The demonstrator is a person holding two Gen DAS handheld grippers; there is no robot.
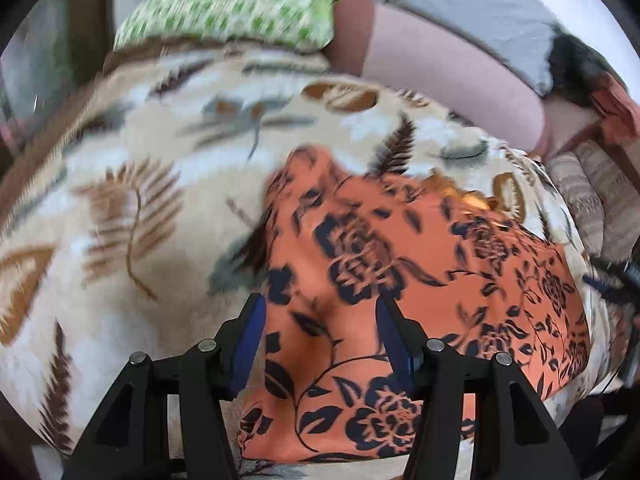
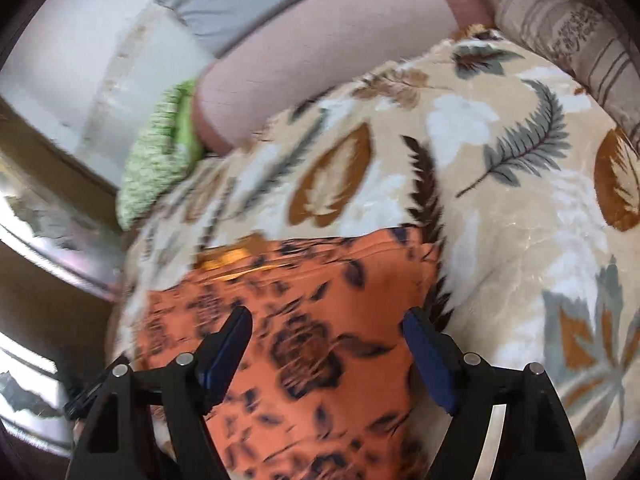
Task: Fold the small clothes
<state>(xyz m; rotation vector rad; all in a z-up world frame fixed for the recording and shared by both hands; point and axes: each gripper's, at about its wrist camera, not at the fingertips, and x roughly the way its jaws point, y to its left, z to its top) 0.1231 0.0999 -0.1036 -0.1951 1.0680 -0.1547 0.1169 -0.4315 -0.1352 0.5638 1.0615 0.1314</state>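
Observation:
An orange garment (image 1: 420, 264) with a dark blue flower print lies spread on a beige blanket (image 1: 132, 184) patterned with leaves. In the left wrist view my left gripper (image 1: 320, 312) hangs over the garment's near left part. Its blue pads (image 1: 248, 344) stand apart and grip nothing. In the right wrist view the same orange garment (image 2: 312, 320) fills the lower middle, its folded far edge running across the blanket (image 2: 500, 200). My right gripper (image 2: 326, 320) is open wide above the cloth, with no fabric pinched between its fingers (image 2: 428, 356).
A green-and-white patterned cloth (image 1: 228, 12) lies at the blanket's far edge beside a long pink cushion (image 1: 448, 76) and grey fabric (image 1: 480, 4). A striped pillow (image 2: 560, 28) sits at the far right. Dark cables (image 1: 616, 276) lie off the blanket's right side.

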